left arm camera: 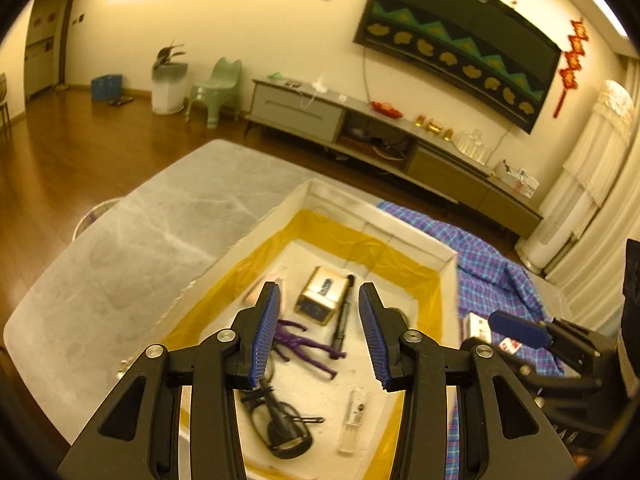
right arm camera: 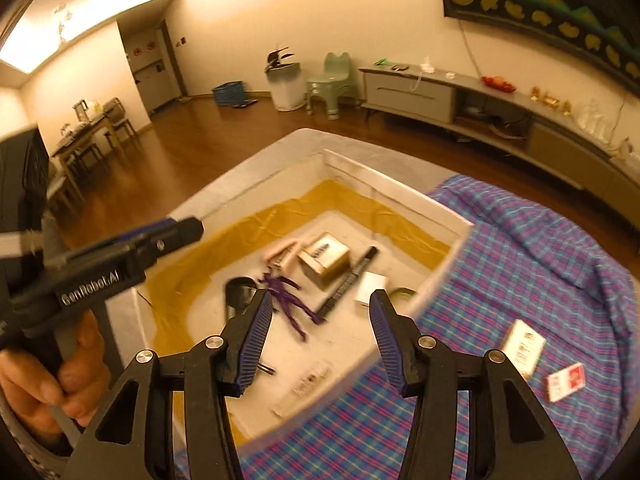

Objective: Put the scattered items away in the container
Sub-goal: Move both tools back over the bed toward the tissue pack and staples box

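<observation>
A white box container (left arm camera: pixel 400 232) with a yellow liner holds a gold box (left arm camera: pixel 316 308), a black pen (left arm camera: pixel 344 316), a purple figure (left arm camera: pixel 304 344), black glasses (left arm camera: pixel 280 420) and a clear tube (left arm camera: pixel 354 416). My left gripper (left arm camera: pixel 320 288) hovers open above them, holding nothing. My right gripper (right arm camera: pixel 320 296) hangs over the box's near right edge with its jaws opening and nothing between them. On the plaid cloth (right arm camera: pixel 520 260) to the right lie a white card pack (right arm camera: pixel 524 346) and a red-and-white pack (right arm camera: pixel 566 380).
The box sits on a grey marble table (left arm camera: pixel 140 240). A hand (right arm camera: pixel 36 384) holds the left gripper (right arm camera: pixel 176 228) at the left of the right wrist view. A TV cabinet (left arm camera: pixel 360 120) runs along the far wall.
</observation>
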`<state>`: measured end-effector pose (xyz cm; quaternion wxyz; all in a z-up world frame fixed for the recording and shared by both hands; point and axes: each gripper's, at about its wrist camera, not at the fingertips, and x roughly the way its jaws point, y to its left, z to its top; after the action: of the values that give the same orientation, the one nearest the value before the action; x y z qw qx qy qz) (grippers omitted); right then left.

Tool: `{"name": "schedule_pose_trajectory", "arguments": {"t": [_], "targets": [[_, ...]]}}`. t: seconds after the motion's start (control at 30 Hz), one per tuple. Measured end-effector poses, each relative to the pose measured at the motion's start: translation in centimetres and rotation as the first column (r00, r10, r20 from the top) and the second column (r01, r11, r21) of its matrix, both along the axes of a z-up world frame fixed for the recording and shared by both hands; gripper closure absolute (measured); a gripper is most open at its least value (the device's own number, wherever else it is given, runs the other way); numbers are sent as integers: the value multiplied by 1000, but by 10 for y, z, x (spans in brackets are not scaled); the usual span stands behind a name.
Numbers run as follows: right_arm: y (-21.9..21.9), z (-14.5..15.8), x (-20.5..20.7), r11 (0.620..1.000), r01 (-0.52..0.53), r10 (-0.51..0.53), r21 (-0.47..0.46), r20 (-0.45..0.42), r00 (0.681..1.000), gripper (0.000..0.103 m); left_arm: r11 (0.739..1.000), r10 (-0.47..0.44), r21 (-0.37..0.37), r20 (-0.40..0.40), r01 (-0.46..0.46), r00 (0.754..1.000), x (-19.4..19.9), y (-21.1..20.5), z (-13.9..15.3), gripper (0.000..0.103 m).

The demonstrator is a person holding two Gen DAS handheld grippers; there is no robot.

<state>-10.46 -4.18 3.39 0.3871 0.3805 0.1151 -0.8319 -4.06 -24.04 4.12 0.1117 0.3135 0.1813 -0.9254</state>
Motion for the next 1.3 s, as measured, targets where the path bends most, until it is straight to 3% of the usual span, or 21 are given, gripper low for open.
{"name": "schedule_pose_trajectory", "arguments": {"t": [0.33, 0.67, 0.83, 0.97, 1.13, 1.2, 1.3], "targets": [[43, -9, 5, 998, 47, -46, 40, -37, 998, 51, 989, -111, -100, -58, 105, 992, -14, 67, 18, 59], [100, -35, -20, 989, 135, -135, 56, 2, 991, 50, 946, -258, -211, -23, 247, 966, -38, 147, 13, 58], [149, -50, -46, 973, 229, -230, 28, 30, 973, 50, 920, -351, -176, 34, 351, 936, -59, 183, -2, 56], [202, -68, -79, 932, 361, -360, 4, 94, 928, 50, 903, -400, -128, 94, 409, 912, -78, 206, -19, 55], [241, -90, -110, 895, 444, -444, 30, 146, 884, 49, 896, -424, -75, 150, 438, 893, -100, 224, -42, 52], [250, -101, -117, 887, 459, -459, 43, 168, 872, 43, 894, -429, -60, 174, 444, 886, -110, 232, -52, 50], [262, -115, -129, 869, 491, -492, 58, 208, 846, 41, 890, -429, -68, 205, 450, 880, -125, 246, -68, 47]]}}
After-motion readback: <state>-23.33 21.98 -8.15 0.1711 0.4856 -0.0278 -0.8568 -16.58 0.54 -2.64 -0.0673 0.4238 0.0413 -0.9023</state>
